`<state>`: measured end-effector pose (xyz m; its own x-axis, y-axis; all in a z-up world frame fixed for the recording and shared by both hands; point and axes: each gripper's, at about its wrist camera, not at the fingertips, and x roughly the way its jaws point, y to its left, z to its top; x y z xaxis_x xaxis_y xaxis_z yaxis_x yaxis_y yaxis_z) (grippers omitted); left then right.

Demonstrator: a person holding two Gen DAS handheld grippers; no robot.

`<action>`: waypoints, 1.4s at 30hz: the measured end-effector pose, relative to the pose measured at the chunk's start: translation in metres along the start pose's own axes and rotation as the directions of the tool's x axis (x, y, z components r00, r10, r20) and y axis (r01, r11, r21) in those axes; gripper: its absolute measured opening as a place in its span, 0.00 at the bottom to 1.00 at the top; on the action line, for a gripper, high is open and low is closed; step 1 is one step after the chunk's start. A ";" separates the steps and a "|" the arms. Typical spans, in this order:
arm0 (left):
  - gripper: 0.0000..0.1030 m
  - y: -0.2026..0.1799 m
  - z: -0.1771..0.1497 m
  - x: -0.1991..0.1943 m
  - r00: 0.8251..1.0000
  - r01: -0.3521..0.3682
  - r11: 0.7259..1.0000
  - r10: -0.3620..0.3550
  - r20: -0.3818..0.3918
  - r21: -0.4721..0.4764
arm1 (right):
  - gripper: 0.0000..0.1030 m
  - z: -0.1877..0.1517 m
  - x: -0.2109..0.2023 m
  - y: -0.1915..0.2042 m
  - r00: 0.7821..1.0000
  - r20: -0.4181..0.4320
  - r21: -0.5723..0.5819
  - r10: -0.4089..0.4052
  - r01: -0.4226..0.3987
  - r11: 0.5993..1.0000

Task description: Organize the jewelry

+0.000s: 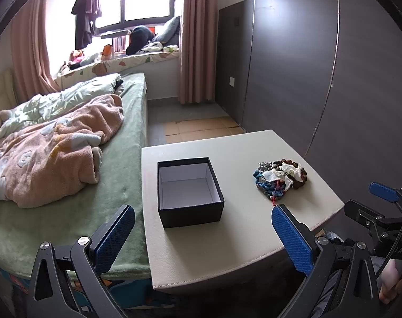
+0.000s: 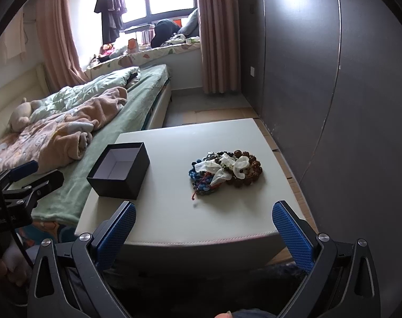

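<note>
Sitting on a pale table [image 2: 227, 220] beside a bed [image 1: 68, 212]: a black box [image 1: 190, 212] and a pile of jewelry [image 2: 224, 171]. Box on the left part of the table, close to the bed edge, open side up, white inside, nothing in it. Turned a little, so one corner points toward the near table edge in the right wrist view. Pile well apart from the box, on the right part of the table [image 1: 227, 251], near the dark wall panels [image 2: 333, 106]. Pile [image 1: 279, 177] made of blue beads, brown knobbly beads, small grey beads and a bit of white cloth, all tangled. Long way of the pile running left to right across the table, blue beads on the left end, brown beads on the right end. One thin red string sticking out of the pile toward the near edge. Left gripper [image 1: 203, 222] held low in front of the near table edge, aimed at the box, blue pads spread wide, nothing between them. Right gripper [image 2: 204, 218] held low too, aimed at the pile, pads spread wide, holding nothing. Both hanging above the near edge, touching neither box nor pile. Each one showing at the side of the other's view. A bit of a hand [image 1: 390, 283] showing at the far right, low down.
</note>
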<state>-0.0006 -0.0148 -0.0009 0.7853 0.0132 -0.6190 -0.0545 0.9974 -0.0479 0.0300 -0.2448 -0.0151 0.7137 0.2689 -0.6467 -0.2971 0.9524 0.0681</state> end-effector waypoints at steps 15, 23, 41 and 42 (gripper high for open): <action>1.00 -0.001 -0.001 0.001 1.000 0.001 1.000 -0.001 -0.004 -0.002 | 1.00 0.000 -0.001 0.000 1.000 0.003 0.001 0.005 -0.005 1.000; 1.00 -0.005 -0.003 0.007 1.000 -0.002 1.000 0.002 -0.017 0.014 | 1.00 0.001 -0.002 0.003 1.000 0.000 0.007 0.017 -0.017 1.000; 1.00 -0.006 0.031 0.025 0.988 0.138 0.990 -0.139 -0.062 -0.029 | 1.00 0.030 0.011 -0.034 0.998 -0.027 0.131 0.049 -0.045 0.990; 1.00 -0.009 0.035 0.027 0.988 0.142 0.989 -0.144 -0.062 -0.026 | 1.00 0.034 0.012 -0.037 0.998 -0.028 0.146 0.055 -0.050 0.988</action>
<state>0.0430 -0.0208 0.0104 0.7450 -0.1346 -0.6533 0.0414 0.9869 -0.1561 0.0711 -0.2718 0.0000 0.6786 0.3166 -0.6628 -0.2368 0.9484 0.2107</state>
